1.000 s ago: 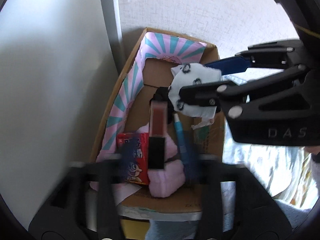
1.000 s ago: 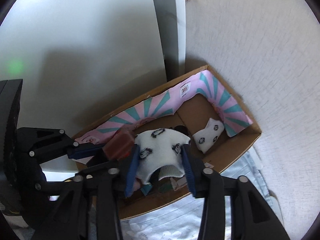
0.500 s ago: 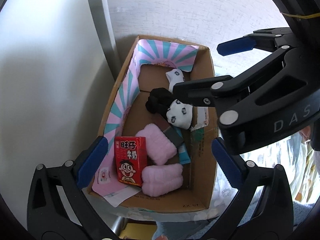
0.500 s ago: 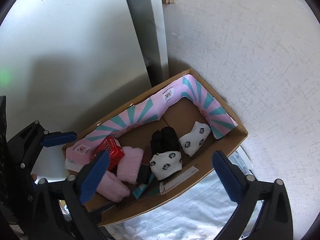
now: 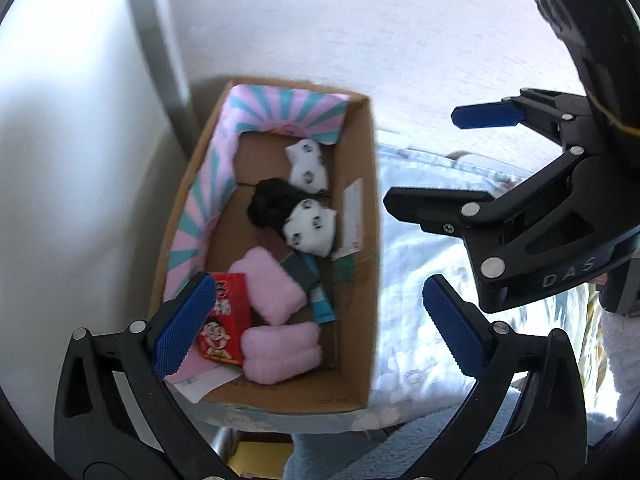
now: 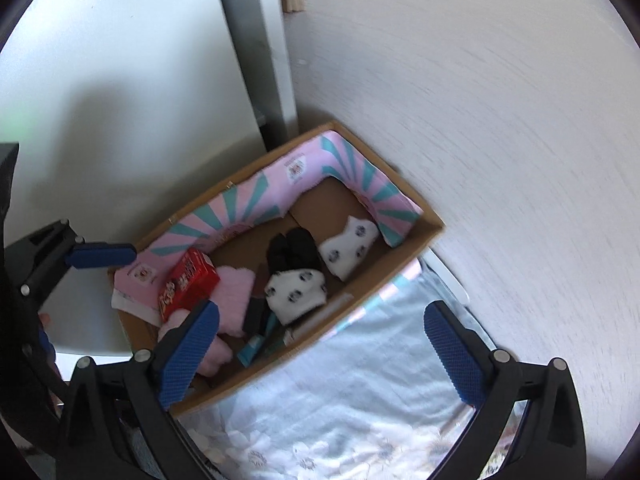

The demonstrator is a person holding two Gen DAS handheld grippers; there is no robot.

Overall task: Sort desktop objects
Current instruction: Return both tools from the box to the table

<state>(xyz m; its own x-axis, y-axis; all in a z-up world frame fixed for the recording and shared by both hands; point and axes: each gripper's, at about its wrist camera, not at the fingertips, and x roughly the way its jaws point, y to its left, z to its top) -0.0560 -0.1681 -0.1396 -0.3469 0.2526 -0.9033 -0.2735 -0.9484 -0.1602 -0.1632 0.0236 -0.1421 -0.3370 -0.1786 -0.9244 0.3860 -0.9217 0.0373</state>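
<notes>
A: Cardboard box (image 5: 362, 240) holds the sorted lot; red milk carton (image 5: 226, 322) at 7 o'clock, panda sock (image 5: 310, 228) centre.

B: Left gripper (image 5: 316, 320), right gripper (image 6: 324, 354): fingers spread wide, empty. Lift clear before the next pick.

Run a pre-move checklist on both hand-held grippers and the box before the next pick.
1. Left hand-held gripper open and empty: ok.
2. Right hand-held gripper open and empty: ok.
3. Both grippers above the cardboard box, touching nothing: ok.
4. White patterned sock lying inside the box, on the black sock: ok.
5. Red carton and pink socks inside the box: ok.
6. More items left to sort outside the box: cannot tell.
</notes>
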